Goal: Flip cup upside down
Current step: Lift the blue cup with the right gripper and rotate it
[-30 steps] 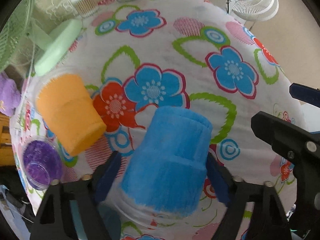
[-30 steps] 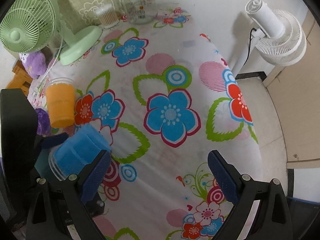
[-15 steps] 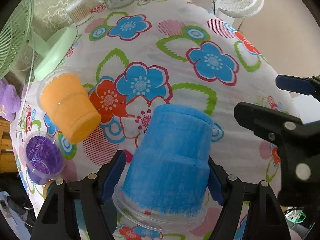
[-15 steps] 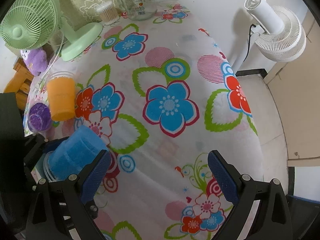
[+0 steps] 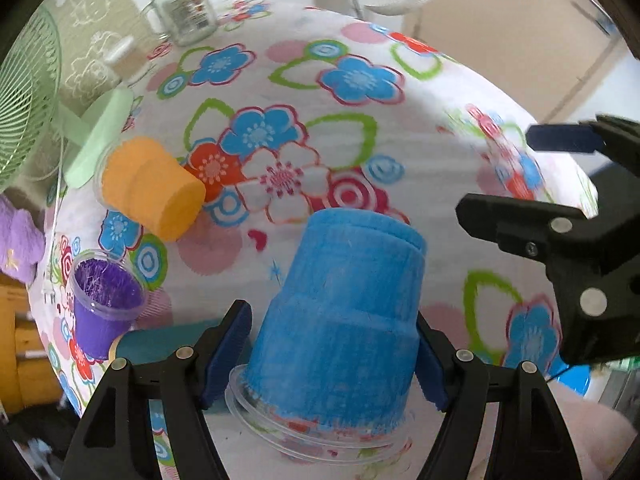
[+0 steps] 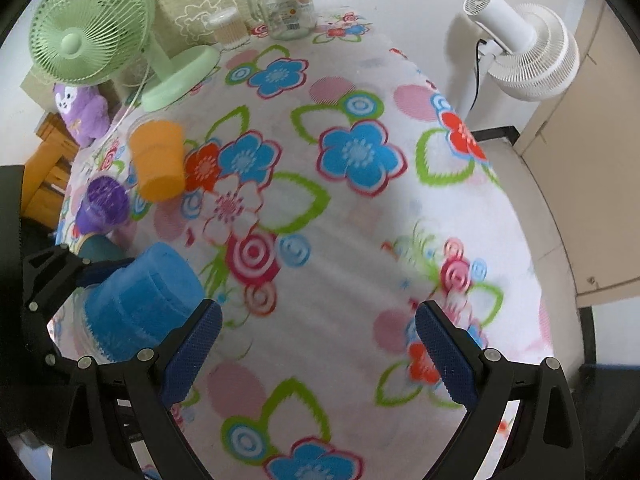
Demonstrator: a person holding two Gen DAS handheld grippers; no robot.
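Note:
A blue cup point(image 5: 344, 320) with a clear rim sits between the fingers of my left gripper point(image 5: 324, 354), its closed base pointing away from me and its rim towards me. The blue pads press its sides, so the gripper is shut on it. The cup is held above the flowered tablecloth point(image 5: 320, 92). It also shows in the right wrist view point(image 6: 140, 300) at the lower left. My right gripper point(image 6: 316, 352) is open and empty over the cloth; it shows at the right of the left wrist view point(image 5: 560, 216).
An orange cup point(image 5: 152, 188) stands upside down at the left. A purple cup point(image 5: 102, 300) stands upright near it. A green desk fan point(image 6: 92, 24), a glass jar point(image 6: 286, 0) and a small container point(image 6: 228, 28) stand at the back. A white floor fan point(image 6: 520, 48) is beyond the table's right edge.
My left gripper has pulled back and up with the blue cup, so more of the table shows. The right gripper has also drawn back a little.

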